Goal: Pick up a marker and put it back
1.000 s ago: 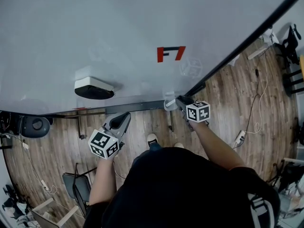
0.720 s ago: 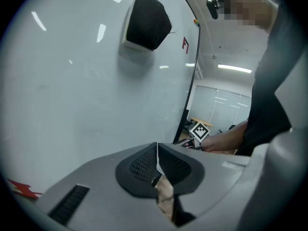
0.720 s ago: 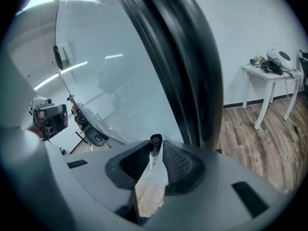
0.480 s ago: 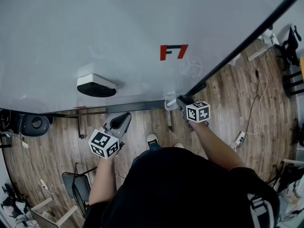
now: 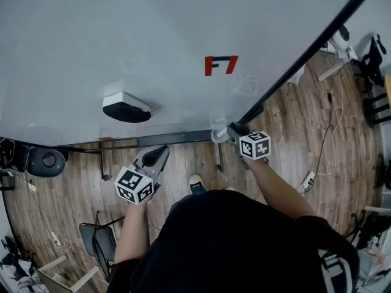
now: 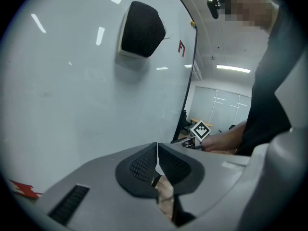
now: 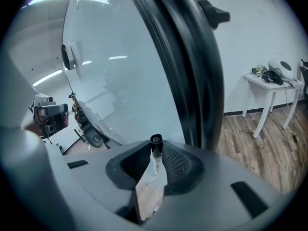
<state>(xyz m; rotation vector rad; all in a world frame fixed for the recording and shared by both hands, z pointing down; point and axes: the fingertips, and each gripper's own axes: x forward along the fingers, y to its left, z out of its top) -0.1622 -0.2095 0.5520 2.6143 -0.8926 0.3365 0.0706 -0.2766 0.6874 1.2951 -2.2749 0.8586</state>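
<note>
R gripper (image 7: 155, 151): jaws just been closing, now clamped on marker.
Marker (image 7: 155, 165): upright btw R pads, black cap up, close to board (image 7: 120, 81) edge.
L gripper (image 6: 157, 153): jaws pressed together, empty, low by board under eraser (image 6: 142, 29).

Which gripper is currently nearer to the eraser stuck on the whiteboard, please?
Left. The left gripper sits just below and right of the eraser; the right gripper, its jaws having just been closing onto the marker, is farther right at the board's edge.
</note>
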